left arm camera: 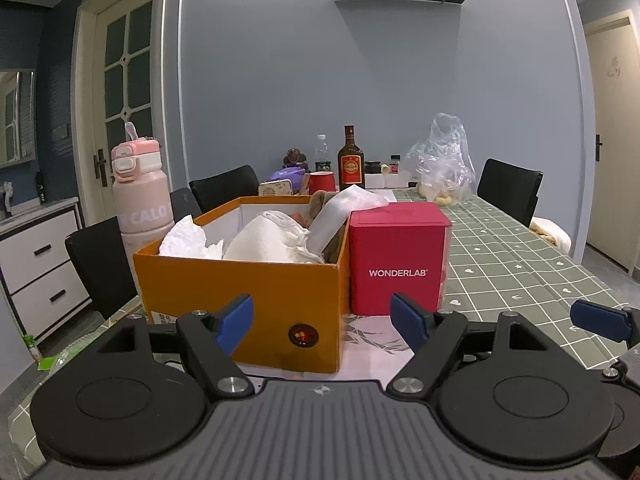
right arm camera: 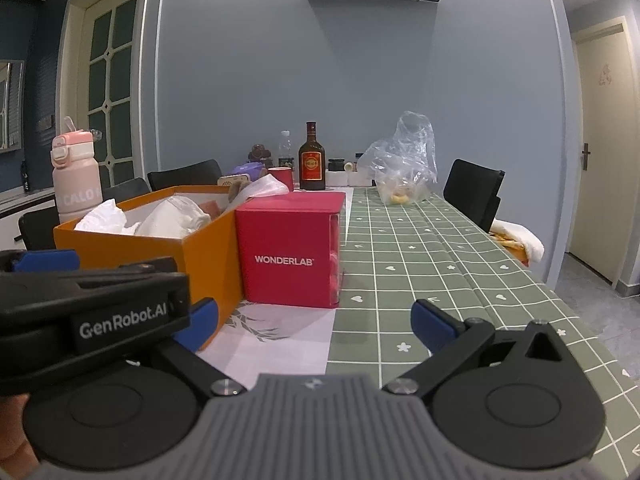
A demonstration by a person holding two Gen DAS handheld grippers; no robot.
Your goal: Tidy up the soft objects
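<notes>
Both wrist views face the orange box (left arm camera: 240,280) closely, side by side.

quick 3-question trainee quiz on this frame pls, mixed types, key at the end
1. True or false: the left gripper and the right gripper are both open and hold nothing.
2. What stands right against the orange box, on its right side?
A. a pink bottle
B. a red WONDERLAB box
C. a clear plastic bag
3. Fill in: the white soft items lie ____ the orange box.

Key:
1. True.
2. B, the red WONDERLAB box. The pink bottle stands behind the box's left corner, and the clear plastic bag sits farther back on the green checked tablecloth.
3. inside.
</notes>
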